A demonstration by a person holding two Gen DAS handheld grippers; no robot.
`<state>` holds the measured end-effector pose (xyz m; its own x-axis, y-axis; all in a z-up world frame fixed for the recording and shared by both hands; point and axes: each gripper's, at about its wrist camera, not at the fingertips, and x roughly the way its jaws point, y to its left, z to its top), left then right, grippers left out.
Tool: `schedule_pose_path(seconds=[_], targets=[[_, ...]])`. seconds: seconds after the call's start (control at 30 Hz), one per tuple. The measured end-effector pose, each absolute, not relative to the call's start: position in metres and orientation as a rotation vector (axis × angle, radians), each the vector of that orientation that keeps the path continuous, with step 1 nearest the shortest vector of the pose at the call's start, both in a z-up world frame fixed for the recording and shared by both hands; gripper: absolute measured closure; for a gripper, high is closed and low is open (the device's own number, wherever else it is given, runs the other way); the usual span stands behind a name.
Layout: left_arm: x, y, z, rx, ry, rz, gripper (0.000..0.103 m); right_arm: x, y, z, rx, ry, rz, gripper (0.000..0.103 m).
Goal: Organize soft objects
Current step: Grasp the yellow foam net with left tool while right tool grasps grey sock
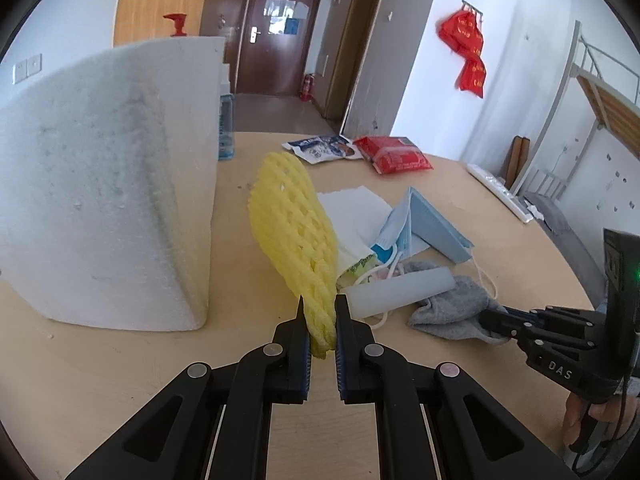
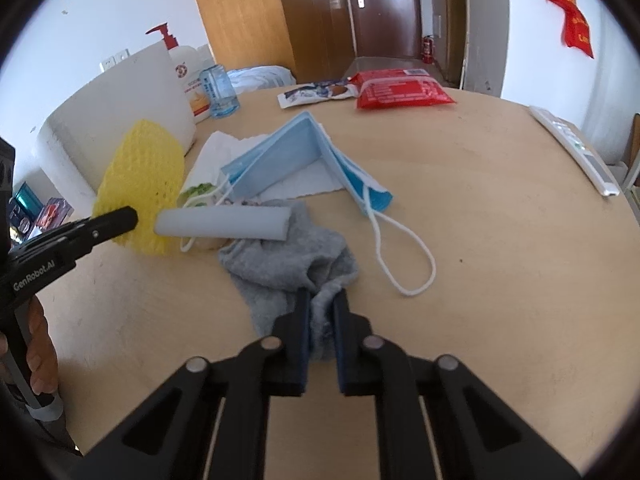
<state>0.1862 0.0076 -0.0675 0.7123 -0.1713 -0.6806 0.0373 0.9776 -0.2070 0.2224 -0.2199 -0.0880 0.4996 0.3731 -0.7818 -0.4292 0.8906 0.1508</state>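
red snack packet, remote, water bottle

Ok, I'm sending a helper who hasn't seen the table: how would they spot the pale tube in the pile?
Start at the big white foam block on the round wooden table. Just beside it lies a heap of soft items; the tube lies flat across the heap's near edge, between the yellow foam net and the grey sock. It is the only smooth, pale grey cylinder there.
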Motion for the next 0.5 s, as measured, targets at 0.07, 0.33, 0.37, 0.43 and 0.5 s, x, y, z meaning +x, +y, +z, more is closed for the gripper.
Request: schedule_pose_path(seconds=[0.07, 0.33, 0.37, 0.43, 0.5], targets=[[0.183, 0.009, -0.064, -0.187, 0.757, -0.115, 0.093, 0.217, -0.222, -0.084, -0.062, 0.905, 0.478, 0.094], [0.16, 0.005, -0.038, -0.156, 0.68, -0.113, 0.093, 0.189, -0.232, -0.049, -0.022, 0.798, 0.479, 0.094], [0.157, 0.005, -0.035, -0.153, 0.672, -0.114, 0.093, 0.186, -0.233, -0.045, -0.016, 0.785, 0.48, 0.094], [0.15, 0.004, -0.028, -0.151, 0.651, -0.112, 0.093, 0.181, -0.235, -0.037, -0.002, 0.761, 0.481, 0.094], [0.144, 0.004, -0.021, -0.142, 0.632, -0.109, 0.093, 0.176, -0.237, -0.03, 0.006, 0.738, 0.479, 0.094]])
